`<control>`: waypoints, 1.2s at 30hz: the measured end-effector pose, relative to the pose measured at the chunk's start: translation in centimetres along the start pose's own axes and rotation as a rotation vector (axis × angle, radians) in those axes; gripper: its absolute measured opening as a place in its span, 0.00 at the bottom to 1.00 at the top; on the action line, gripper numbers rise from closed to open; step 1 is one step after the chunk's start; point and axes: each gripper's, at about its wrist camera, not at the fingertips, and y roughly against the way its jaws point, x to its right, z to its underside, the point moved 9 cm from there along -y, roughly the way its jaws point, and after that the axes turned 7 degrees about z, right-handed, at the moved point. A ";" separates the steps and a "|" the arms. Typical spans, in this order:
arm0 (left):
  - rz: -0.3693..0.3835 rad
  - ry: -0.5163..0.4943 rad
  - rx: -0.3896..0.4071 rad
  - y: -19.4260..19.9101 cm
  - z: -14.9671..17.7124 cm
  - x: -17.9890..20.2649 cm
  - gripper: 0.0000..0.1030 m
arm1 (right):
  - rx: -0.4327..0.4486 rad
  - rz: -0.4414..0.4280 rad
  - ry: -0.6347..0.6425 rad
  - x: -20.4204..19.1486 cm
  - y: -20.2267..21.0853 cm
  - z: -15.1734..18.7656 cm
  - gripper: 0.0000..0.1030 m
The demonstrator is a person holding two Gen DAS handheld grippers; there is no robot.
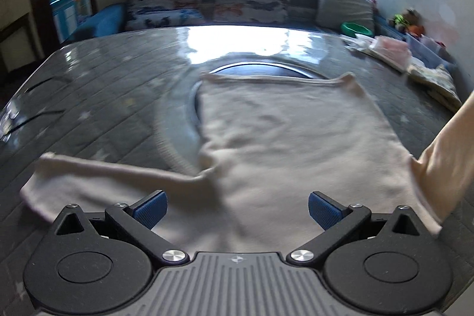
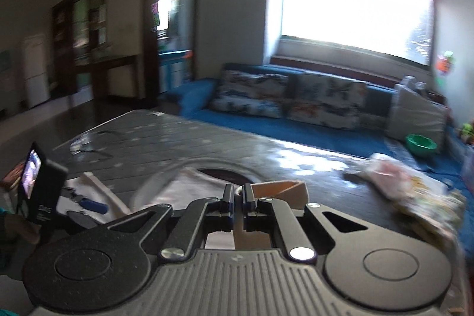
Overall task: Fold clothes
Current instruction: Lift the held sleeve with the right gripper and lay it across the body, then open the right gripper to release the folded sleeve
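Left tool (image 1: 237, 211) hangs spread wide, empty, just above the cream shirt (image 1: 284, 138) flat on the surface (image 1: 103, 96); right tool (image 2: 236, 199) lifts, clamped on one sleeve (image 2: 278, 190) (green bowl's (image 2: 420, 144) contents unclear).

Left gripper (image 1: 236, 211) — black linkages, blue ribbed pads (image 1: 151, 209), silver screws, grey ridged housing

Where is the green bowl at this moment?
The green bowl sits on the blue sofa beyond the table's far right corner, just below the grey cushion.
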 end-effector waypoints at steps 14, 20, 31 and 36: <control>-0.036 0.110 0.004 1.4 2.5 -5.3 1.00 | -0.156 -0.185 0.091 -10.5 -6.4 3.1 0.08; -0.042 0.111 0.019 1.7 1.9 -5.4 1.00 | -0.144 -0.168 0.102 -9.7 -5.8 2.8 0.11; 0.056 -0.031 0.019 0.4 1.0 -0.2 0.98 | -0.313 0.030 0.115 0.9 -5.2 8.6 0.11; 0.091 -0.135 0.013 -0.5 1.2 2.3 0.90 | -0.366 0.051 0.091 3.6 -5.4 11.5 0.11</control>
